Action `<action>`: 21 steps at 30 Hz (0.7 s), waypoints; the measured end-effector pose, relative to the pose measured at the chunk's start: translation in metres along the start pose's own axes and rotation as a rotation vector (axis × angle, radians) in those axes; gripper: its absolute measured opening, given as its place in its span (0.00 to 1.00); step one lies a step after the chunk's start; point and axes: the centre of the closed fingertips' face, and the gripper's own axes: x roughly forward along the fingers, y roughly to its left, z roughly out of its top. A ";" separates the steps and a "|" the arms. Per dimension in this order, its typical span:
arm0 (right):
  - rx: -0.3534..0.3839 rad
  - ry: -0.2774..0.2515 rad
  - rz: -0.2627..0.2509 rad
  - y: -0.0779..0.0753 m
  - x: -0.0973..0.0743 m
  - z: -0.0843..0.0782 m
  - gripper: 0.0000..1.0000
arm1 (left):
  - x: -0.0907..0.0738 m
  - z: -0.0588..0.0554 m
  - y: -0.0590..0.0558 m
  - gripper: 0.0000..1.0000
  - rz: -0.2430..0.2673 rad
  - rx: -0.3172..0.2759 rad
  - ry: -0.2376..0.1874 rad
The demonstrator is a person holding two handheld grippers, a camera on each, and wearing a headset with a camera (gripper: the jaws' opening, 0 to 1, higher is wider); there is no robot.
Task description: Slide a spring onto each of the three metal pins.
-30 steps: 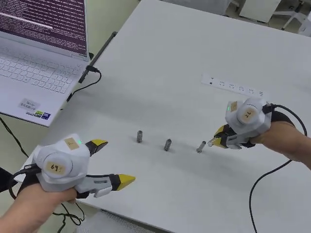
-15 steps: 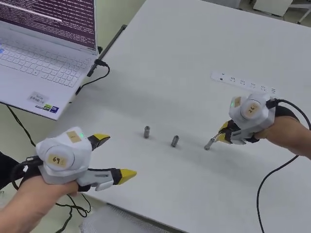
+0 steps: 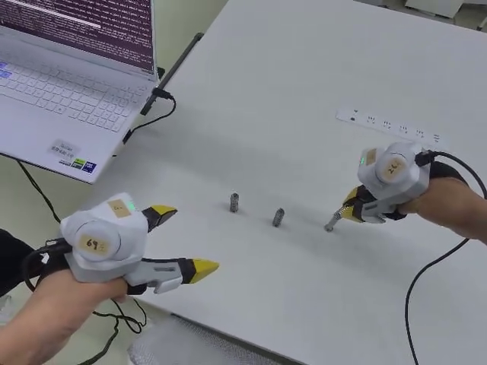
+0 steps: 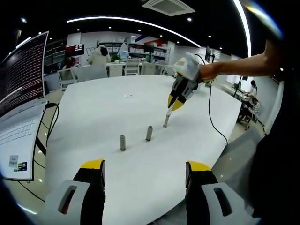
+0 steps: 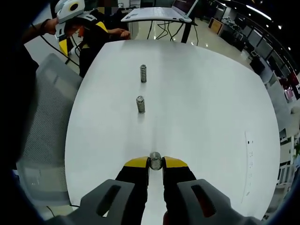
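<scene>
Right gripper (image 5: 155,165) fingertips pinch a spring (image 5: 155,160) at the tilted third pin (image 3: 332,222). At its 9 o'clock stand the middle pin (image 3: 278,217) and left pin (image 3: 234,202), both sprung. The power strip (image 3: 392,125) lies at 12. Left gripper (image 3: 184,239), jaws spread, hovers at 8, with the laptop (image 3: 68,84) at its 11.

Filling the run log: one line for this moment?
right tongs: shut on spring | left tongs: open, empty | other two springs: upright
</scene>
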 end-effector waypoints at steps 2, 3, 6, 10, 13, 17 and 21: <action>-0.006 0.003 0.004 0.001 0.002 0.000 0.08 | 0.000 -0.001 0.000 0.65 0.001 0.001 0.003; -0.009 0.004 0.006 0.001 0.003 0.000 0.08 | 0.000 -0.001 0.000 0.65 0.001 0.001 0.004; -0.015 0.010 0.012 0.001 0.007 -0.001 0.08 | 0.000 -0.001 0.001 0.65 0.001 0.001 0.005; -0.023 0.021 0.023 0.001 0.014 -0.004 0.08 | 0.000 -0.002 0.001 0.65 0.002 -0.002 0.009; -0.025 0.023 0.028 0.001 0.019 -0.004 0.08 | 0.000 -0.003 0.001 0.65 0.004 -0.004 0.012; -0.029 0.028 0.037 0.002 0.026 -0.005 0.08 | -0.001 -0.004 0.002 0.65 0.008 -0.007 0.016; -0.031 0.032 0.040 0.001 0.032 -0.007 0.08 | -0.002 -0.005 0.003 0.65 0.012 -0.010 0.019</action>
